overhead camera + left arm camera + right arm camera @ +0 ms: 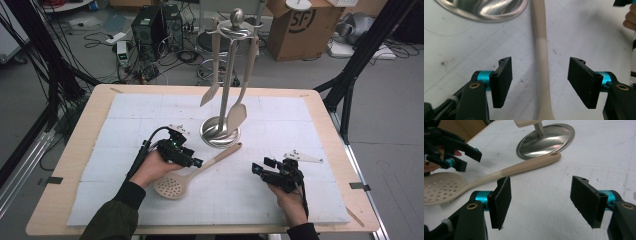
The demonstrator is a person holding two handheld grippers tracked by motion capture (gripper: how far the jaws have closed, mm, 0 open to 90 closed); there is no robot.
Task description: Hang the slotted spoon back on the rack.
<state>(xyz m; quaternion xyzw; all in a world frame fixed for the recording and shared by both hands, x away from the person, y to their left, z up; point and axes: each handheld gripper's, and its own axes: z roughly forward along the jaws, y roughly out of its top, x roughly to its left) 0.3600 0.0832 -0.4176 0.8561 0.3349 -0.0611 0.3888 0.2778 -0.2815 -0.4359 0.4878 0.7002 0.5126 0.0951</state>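
A beige slotted spoon [172, 186] lies on the white mat [125, 120], its handle reaching up to the right toward the steel base of a utensil stand [220, 132]. Two beige utensils hang from the stand: a spatula [214, 70] and a turner [239, 112]. My left gripper [196, 162] hovers low over the spoon's handle [543, 65], which runs between its open jaws without touching either pad [502, 80]. My right gripper [256, 169] stands open to the right of the handle, over bare mat, with nothing between its pads [584, 200]. In the right gripper view the spoon [524, 168] and the left gripper [461, 155] lie ahead.
The mat covers a wooden table [80, 150]. A small white bracket [302, 157] lies right of my right gripper. Small pale bits [177, 128] lie left of the stand base. Beyond the table are computer cases [155, 25], cables, a cardboard box [300, 25] and black frame legs [360, 60].
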